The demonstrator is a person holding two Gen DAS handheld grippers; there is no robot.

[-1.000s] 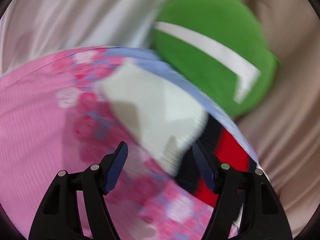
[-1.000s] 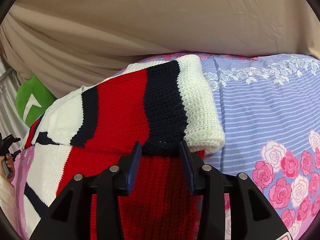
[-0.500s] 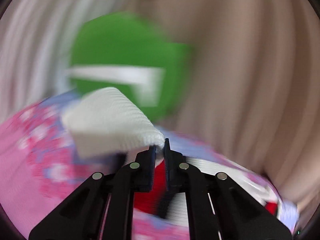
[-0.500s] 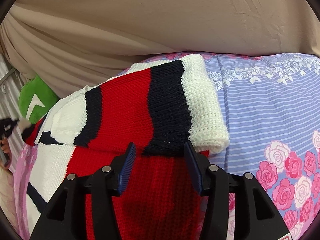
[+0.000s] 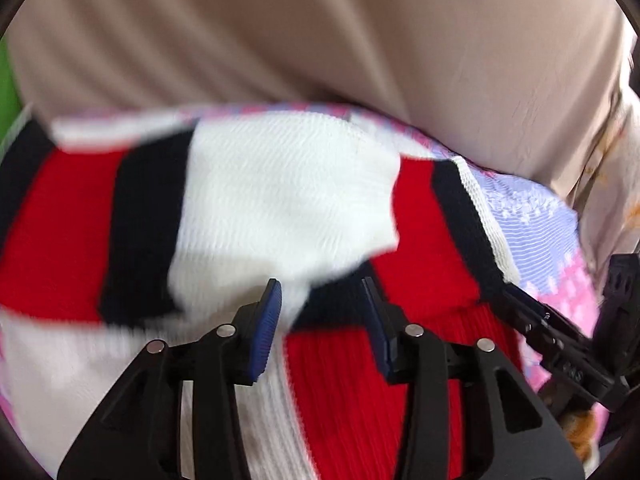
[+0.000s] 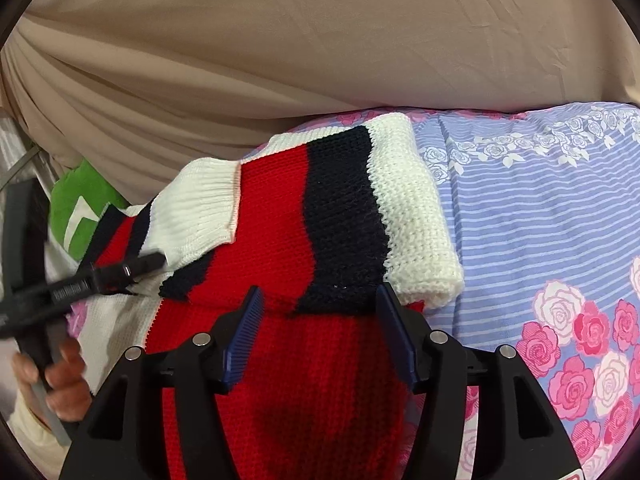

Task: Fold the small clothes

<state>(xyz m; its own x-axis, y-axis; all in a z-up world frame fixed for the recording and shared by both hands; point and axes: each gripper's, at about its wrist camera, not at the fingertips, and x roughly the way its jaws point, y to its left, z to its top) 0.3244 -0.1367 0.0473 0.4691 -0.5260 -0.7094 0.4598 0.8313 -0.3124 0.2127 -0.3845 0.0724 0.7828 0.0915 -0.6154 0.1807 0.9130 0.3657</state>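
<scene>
A knitted sweater with red, navy and white stripes point(image 6: 276, 216) lies on the bed, both sleeves folded in over its red body. The left sleeve's white cuff point(image 5: 288, 200) lies across the chest, also seen in the right wrist view point(image 6: 196, 208). My left gripper point(image 5: 324, 320) is open just behind that cuff, holding nothing. It shows at the left of the right wrist view point(image 6: 160, 258), its tips at the cuff's edge. My right gripper point(image 6: 318, 328) is open over the red body, just below the folded right sleeve point(image 6: 416, 216). It shows at the right of the left wrist view point(image 5: 516, 296).
The bed sheet point(image 6: 540, 208) is blue striped with pink roses. A beige draped cloth point(image 6: 304, 48) rises behind the bed. A green cushion with a white mark point(image 6: 80, 204) sits at the far left corner. The person's hand point(image 6: 60, 380) holds the left gripper.
My left gripper was shut on the white cuff, carried the sleeve rightwards over the sweater's body and has opened, letting it go. My right gripper has opened a little wider.
</scene>
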